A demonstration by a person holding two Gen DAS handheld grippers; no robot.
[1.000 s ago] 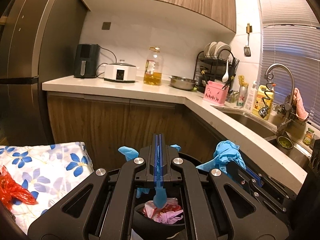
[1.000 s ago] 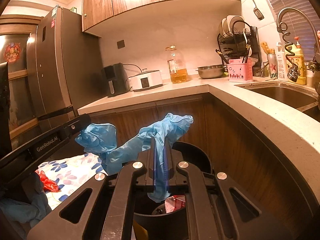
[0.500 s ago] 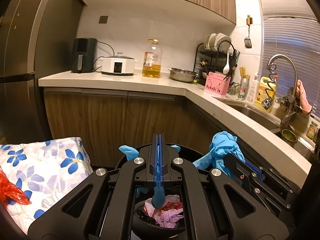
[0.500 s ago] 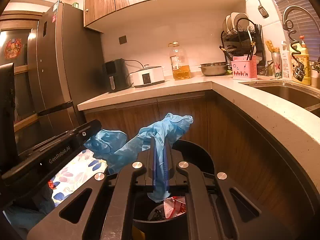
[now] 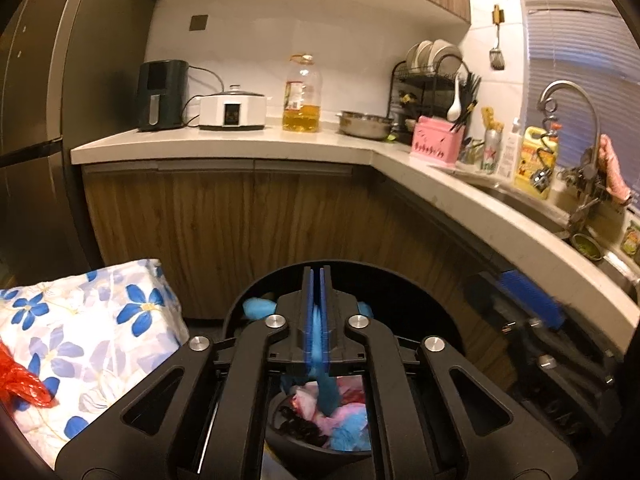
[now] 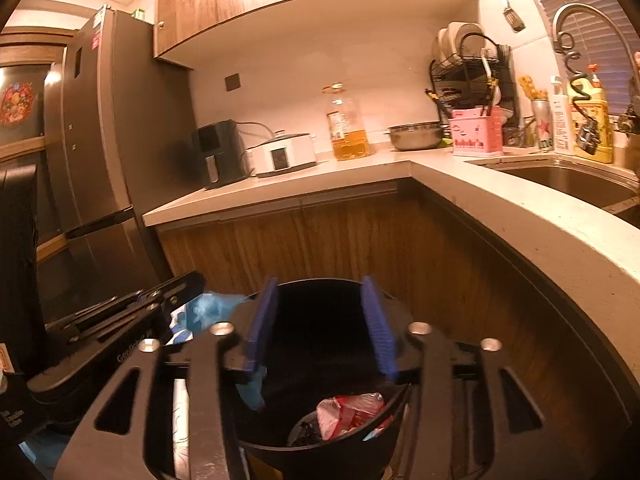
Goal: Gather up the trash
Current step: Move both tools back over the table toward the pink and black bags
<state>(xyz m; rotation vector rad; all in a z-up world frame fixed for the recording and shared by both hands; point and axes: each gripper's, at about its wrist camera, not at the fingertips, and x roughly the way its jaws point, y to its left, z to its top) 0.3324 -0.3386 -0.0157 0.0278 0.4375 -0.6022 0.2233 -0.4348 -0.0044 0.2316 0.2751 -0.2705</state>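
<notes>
Over the bin, left wrist view: left claw [image 5: 320, 312] hangs above the black trash bin [image 5: 432, 292], jaws just starting to part, a blue glove [image 5: 326, 384] between its pads and dangling onto the pink and red wrappers [image 5: 344, 400] inside.
Beside it: flowered bag [image 5: 92, 340] at left, red plastic [image 5: 20, 384] on it.
Right wrist view: right claw [image 6: 320, 328] opening wide, nothing between its pads, over the same bin.
Bin contents: red wrapper [image 6: 348, 412]; blue glove scrap by the left pad.
Behind: counter [image 6: 360, 172] with oil bottle [image 6: 348, 128].
</notes>
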